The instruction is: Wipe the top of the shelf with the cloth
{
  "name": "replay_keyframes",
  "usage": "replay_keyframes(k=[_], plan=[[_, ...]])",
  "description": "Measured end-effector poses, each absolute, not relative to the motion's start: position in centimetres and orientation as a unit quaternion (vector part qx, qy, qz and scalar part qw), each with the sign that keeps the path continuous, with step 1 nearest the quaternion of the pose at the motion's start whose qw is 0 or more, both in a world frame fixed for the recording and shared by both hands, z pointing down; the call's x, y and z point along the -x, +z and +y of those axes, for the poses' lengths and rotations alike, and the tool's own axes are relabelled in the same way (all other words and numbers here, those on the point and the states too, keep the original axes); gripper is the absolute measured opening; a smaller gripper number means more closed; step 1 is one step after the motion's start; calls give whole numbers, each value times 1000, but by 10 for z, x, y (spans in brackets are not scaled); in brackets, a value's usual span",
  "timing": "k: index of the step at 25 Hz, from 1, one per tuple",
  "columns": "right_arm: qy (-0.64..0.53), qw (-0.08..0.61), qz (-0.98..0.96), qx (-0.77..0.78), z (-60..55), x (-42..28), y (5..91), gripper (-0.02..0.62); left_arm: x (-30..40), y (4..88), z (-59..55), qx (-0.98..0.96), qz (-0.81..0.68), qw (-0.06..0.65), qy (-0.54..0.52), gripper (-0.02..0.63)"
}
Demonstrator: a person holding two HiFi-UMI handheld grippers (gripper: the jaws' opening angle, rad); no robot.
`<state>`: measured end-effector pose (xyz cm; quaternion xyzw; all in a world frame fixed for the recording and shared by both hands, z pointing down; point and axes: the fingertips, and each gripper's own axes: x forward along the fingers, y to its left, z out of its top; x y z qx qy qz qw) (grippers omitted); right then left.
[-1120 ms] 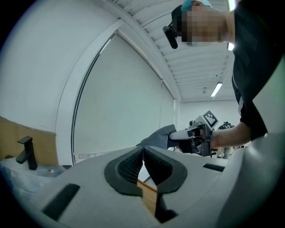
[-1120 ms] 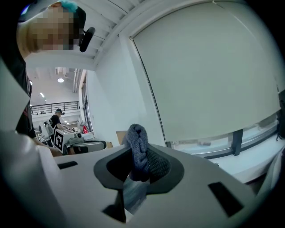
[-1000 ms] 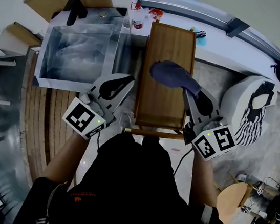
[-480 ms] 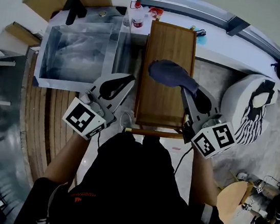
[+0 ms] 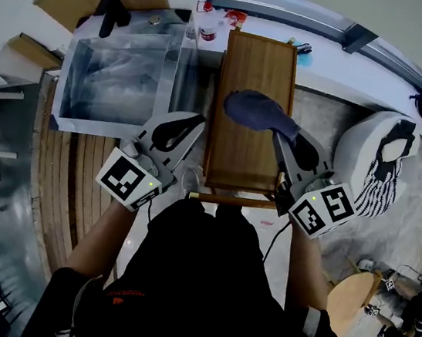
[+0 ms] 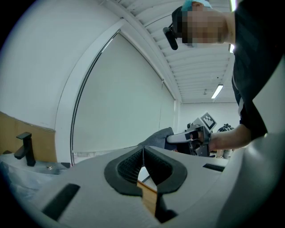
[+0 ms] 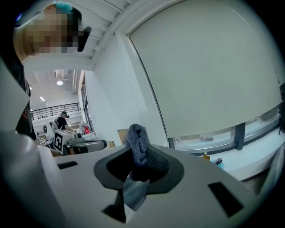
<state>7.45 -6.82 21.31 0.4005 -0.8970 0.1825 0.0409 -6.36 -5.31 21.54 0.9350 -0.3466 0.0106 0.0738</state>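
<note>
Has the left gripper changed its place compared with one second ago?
No. The left gripper stays where it was, just off the left edge of the shelf, toward its near end.

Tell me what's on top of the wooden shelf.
A dark blue cloth, clamped in the right gripper, over the middle of the shelf. The wood beneath it is covered; the rest looks bare.

Head view looks steeply down; gripper views face outward, sharing the cloth (image 5: 257,109).
</note>
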Motion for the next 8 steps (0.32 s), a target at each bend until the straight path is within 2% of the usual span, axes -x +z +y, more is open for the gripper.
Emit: replay_keyframes(k=[8], plan=[[186, 38, -898, -398, -67, -77, 215, 66, 60, 218, -51, -935, -347, 75, 10, 26]])
